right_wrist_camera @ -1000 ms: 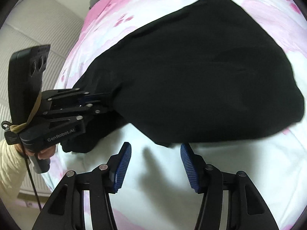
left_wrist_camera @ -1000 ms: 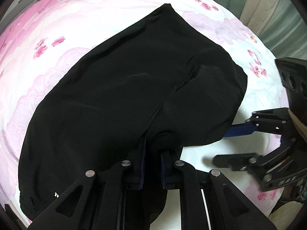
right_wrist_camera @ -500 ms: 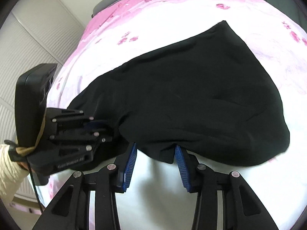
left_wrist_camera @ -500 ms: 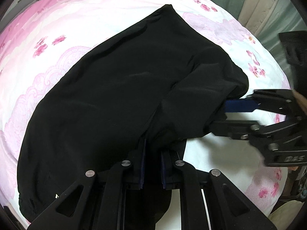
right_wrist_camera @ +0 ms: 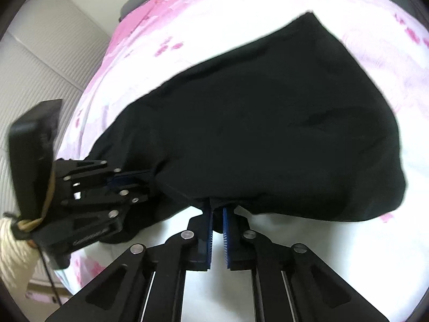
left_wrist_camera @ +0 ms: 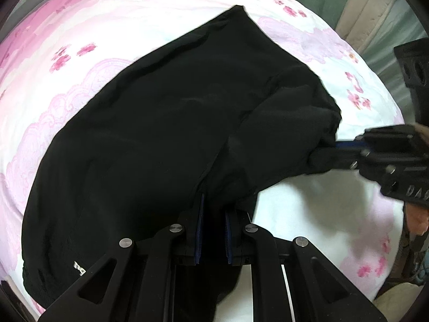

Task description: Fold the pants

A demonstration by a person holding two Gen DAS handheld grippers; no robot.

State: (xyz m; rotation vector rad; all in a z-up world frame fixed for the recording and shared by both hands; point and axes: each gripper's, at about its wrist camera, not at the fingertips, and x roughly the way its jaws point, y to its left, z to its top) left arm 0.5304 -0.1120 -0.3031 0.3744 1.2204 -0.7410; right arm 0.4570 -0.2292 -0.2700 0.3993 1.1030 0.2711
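The black pants [left_wrist_camera: 166, 134] lie spread on a pink and white floral bedsheet [left_wrist_camera: 80, 35]. My left gripper [left_wrist_camera: 213, 212] is shut on a bunched near edge of the pants. My right gripper [right_wrist_camera: 217, 209] is shut on the pants' near hem further along; it shows in the left wrist view [left_wrist_camera: 335, 147] at the right, its blue pads pinching the cloth. The left gripper shows in the right wrist view [right_wrist_camera: 136, 181] at the left, clamped on the fabric. The pants [right_wrist_camera: 268, 123] fill the middle of that view.
The bed's edge curves round at the right of the left wrist view, with a curtain [left_wrist_camera: 375, 21] beyond. A white slatted closet door [right_wrist_camera: 40, 80] stands left of the bed. A person's cream sleeve [right_wrist_camera: 13, 255] holds the left gripper.
My right gripper moved from open and clear of the cloth to the pants' near hem and shut on it. My left gripper kept its hold and barely moved.
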